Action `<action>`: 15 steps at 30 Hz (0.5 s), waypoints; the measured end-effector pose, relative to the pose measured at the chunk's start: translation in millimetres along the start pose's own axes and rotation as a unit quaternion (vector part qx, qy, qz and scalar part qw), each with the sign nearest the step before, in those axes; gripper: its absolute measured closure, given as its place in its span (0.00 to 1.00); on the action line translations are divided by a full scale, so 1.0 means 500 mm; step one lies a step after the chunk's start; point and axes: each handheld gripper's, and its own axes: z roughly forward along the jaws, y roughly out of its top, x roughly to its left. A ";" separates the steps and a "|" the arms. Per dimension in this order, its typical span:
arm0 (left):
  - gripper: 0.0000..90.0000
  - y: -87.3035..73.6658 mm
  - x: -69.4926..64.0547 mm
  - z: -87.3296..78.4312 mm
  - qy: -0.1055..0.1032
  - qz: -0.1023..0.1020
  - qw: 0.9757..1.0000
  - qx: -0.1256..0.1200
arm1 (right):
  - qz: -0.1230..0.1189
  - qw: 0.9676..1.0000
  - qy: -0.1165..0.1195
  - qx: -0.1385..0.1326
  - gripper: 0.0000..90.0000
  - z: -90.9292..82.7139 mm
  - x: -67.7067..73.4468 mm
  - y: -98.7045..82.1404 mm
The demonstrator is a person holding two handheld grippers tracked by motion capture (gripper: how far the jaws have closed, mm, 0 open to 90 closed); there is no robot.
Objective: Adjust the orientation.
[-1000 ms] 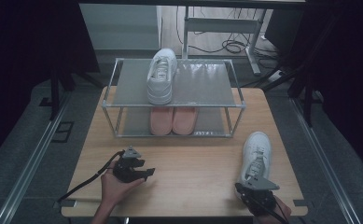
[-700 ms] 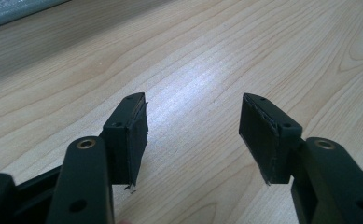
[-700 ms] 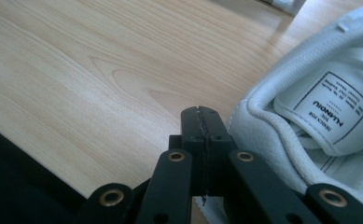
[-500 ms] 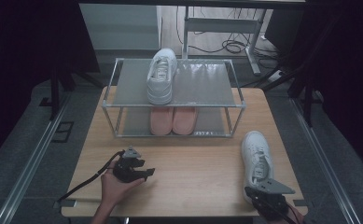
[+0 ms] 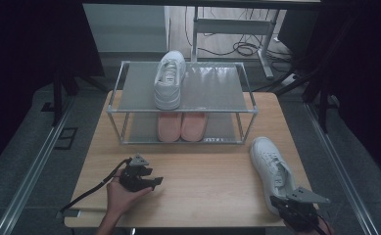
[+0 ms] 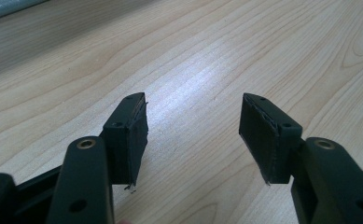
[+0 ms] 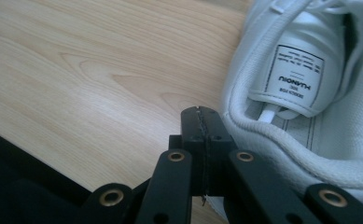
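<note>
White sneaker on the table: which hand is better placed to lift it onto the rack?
Right. The right tool sits at the heel of the white sneaker, jaws shut beside its collar, so it must open first. The left tool is open but rests on bare table, far across from the shoe.

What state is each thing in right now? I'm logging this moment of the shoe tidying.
Left gripper: jaws open, nothing between them, over bare table.
Right gripper: jaws shut, beside the heel of the white sneaker on the table.
White sneaker on the rack: upright on the top shelf.
Pink shoes: side by side on the lower shelf.
</note>
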 end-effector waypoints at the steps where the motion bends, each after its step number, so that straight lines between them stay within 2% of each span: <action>1: 0.47 0.000 0.000 0.000 0.000 0.000 1.000 0.000 | 0.001 1.000 -0.002 0.000 1.00 -0.001 -0.004 -0.001; 10: 0.47 0.000 0.000 0.002 0.000 0.000 1.000 0.002 | 0.021 1.000 -0.010 -0.008 1.00 -0.013 -0.033 -0.013; 15: 0.47 0.000 0.000 0.002 0.000 0.000 1.000 0.001 | 0.023 1.000 -0.014 -0.009 1.00 -0.014 -0.038 -0.014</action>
